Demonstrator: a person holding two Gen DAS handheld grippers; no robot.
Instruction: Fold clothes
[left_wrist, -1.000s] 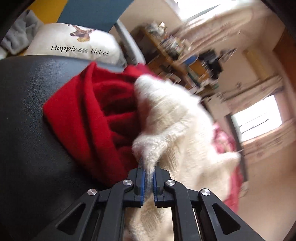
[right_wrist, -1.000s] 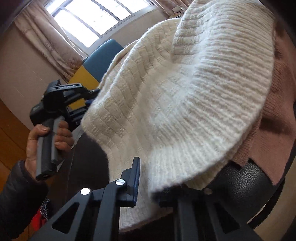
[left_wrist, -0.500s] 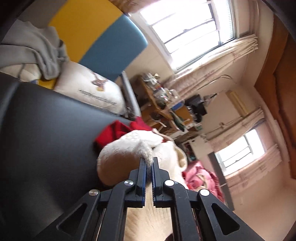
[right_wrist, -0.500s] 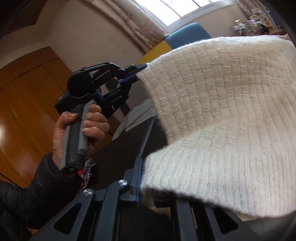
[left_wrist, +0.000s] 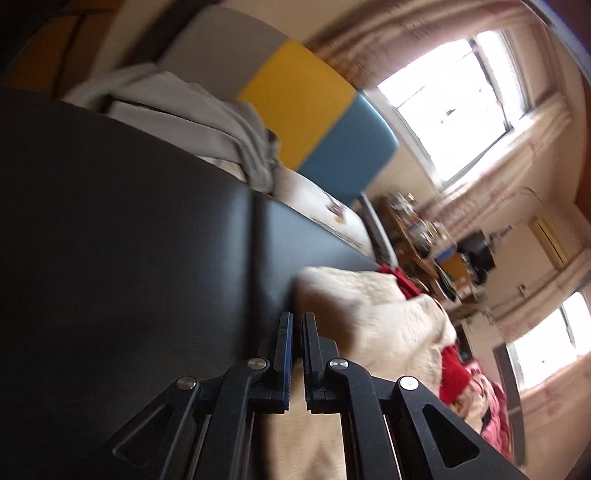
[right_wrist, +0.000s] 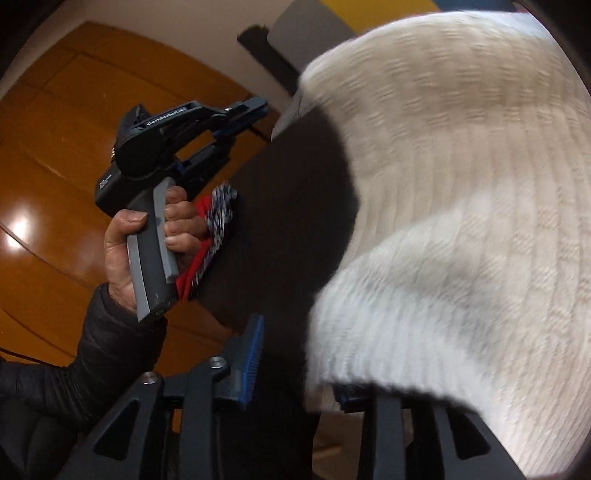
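Gone from the left gripper (left_wrist: 297, 325) is the cream tuft it pinched a second ago; its blue-padded jaws now stand clenched on nothing, and the sweater (left_wrist: 373, 325) lies just ahead and to their right instead of between them. Chunky and basket-woven with a ribbed hem, the sweater (right_wrist: 461, 221) is spread in soft folds over a black leather-look seat (left_wrist: 129, 240). A red knit (left_wrist: 404, 284) peeks from under it beyond the jaws. At the right gripper (right_wrist: 295, 365) the jaws are opening: the hem has slipped clear of the ridged blue left pad, with dark seat showing in the gap, while fluffy wool drapes over the right finger and hides it. Whether that pad touches the wool cannot be told. Left of these jaws, a hand (right_wrist: 147, 236) in a dark padded sleeve (right_wrist: 92, 354) grips the other gripper's grey handle, with a red-and-checked cloth (right_wrist: 214, 229) behind the knuckles at the seat's edge. Farther out past the left jaws sit rumpled grey fabric (left_wrist: 221, 125), a yellow-and-blue panel (left_wrist: 325, 122) and bright curtained windows (left_wrist: 461, 96). Glossy orange wood (right_wrist: 55, 166) fills the far left of the right view.
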